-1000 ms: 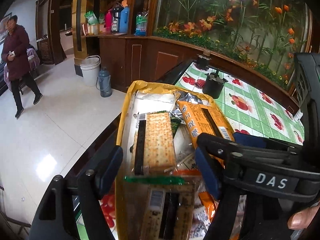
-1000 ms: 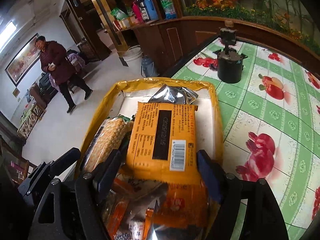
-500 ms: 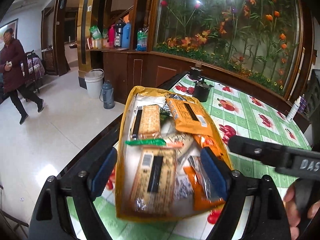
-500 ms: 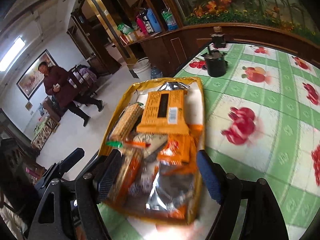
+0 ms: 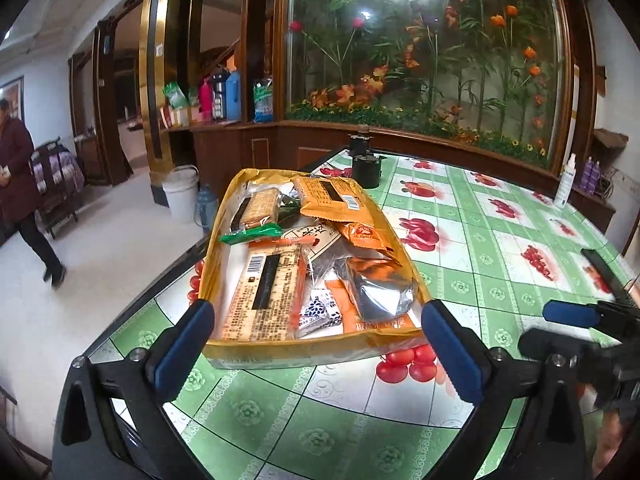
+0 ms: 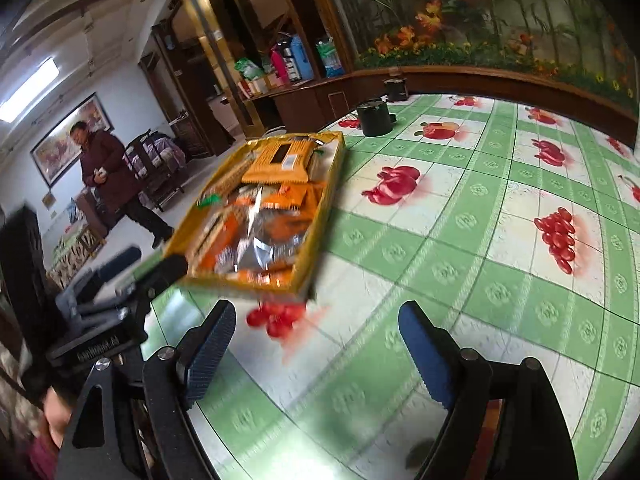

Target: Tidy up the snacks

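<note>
left wrist: yellow tray (image 5: 280, 350) heaped, mixed snack packets (image 5: 320, 256).

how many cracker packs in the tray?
2. One cracker pack lies at the near left of the tray, barcode up; the other lies at the far left. More may hide under other snacks.

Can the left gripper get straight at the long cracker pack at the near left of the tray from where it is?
Probably yes. The left gripper is open, facing the tray, and the cracker pack lies on top at the near end with nothing over it. Only the low tray wall stands between.
</note>
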### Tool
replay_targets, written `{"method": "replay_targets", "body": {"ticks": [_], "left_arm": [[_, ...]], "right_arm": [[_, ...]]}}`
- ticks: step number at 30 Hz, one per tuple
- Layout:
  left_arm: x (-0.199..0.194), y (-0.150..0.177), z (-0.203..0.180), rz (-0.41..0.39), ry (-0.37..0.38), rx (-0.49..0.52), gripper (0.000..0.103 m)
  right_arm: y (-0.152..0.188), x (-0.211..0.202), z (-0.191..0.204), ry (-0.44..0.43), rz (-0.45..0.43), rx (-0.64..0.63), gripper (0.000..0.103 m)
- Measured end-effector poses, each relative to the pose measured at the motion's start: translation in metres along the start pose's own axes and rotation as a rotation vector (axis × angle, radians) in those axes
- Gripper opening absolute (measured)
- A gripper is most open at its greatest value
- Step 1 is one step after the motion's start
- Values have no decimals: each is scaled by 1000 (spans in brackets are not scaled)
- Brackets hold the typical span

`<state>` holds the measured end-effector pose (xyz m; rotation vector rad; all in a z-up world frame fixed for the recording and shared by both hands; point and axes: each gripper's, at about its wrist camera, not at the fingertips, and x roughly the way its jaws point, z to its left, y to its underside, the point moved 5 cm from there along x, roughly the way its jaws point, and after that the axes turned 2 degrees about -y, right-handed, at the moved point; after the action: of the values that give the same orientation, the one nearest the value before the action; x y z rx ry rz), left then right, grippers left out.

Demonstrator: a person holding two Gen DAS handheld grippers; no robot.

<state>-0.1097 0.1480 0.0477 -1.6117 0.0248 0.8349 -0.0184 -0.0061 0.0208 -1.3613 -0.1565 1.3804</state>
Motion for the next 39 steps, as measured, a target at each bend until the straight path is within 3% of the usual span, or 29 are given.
{"method": "replay_targets", "body": {"ticks": [4, 8, 14, 25, 39], "left_arm": [[8, 4, -5, 33, -75, 52, 103], [18, 9, 3, 85, -134, 41, 103], [19, 11, 7, 74, -125, 43, 103], [23, 15, 8, 107, -230, 96, 103], [19, 15, 4, 89, -258, 125, 103]], "right_arm": [[6, 6, 4, 27, 2, -43, 87], [10, 7, 9, 80, -2, -112, 87], [17, 12, 16, 90, 22, -147, 87], [21, 20, 13, 99, 55, -128, 90], [25, 25, 15, 109, 85, -144, 91]]}}
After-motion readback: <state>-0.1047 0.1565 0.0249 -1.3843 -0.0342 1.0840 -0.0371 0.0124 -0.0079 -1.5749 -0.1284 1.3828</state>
